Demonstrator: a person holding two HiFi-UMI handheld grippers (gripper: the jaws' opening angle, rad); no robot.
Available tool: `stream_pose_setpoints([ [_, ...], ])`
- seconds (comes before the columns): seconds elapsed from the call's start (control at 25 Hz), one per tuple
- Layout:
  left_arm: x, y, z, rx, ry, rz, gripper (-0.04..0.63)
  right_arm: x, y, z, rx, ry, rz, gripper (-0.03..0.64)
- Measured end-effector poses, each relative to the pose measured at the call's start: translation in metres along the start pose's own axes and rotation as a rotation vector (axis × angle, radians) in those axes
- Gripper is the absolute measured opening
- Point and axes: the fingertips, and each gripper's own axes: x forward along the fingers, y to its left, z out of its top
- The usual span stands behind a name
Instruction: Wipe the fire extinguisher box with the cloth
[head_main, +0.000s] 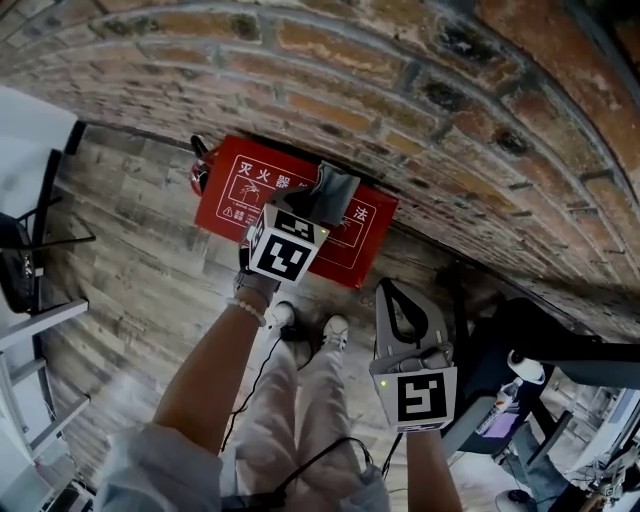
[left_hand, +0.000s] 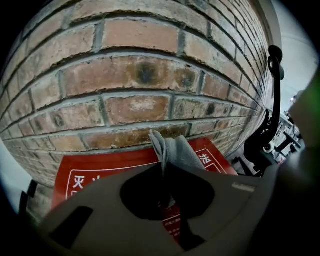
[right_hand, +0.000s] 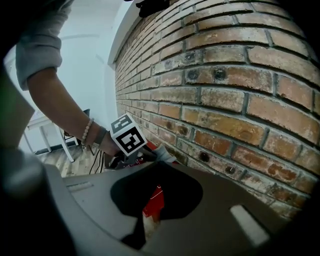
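L gripper (left_hand: 165, 172) pinches the gray cloth (left_hand: 176, 150) tight on the red fire box (head_main: 235, 195) by the brick wall (head_main: 400, 90), R gripper (head_main: 386, 292) is closed on nothing, so I think most wiping's left.

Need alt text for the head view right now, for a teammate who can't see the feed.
The left gripper holds a grey cloth at the wall-side edge of a red fire extinguisher box, which lies on the wooden floor against a brick wall. The right gripper is apart from the box, nearer the person, holding nothing.
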Motion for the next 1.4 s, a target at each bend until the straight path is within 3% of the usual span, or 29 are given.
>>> stream_pose_setpoints([
  [0.6, -0.018, 0.063, -0.008, -0.007, -0.013, 0.050, 0.009, 0.023, 0.032, 0.009, -0.031, 0.019, 0.024, 0.008],
  [1.4, -0.052, 0.155, -0.031, -0.027, -0.003, 0.171, 0.010, 0.052, 0.067, 0.016, -0.059, 0.049, 0.078, 0.008],
])
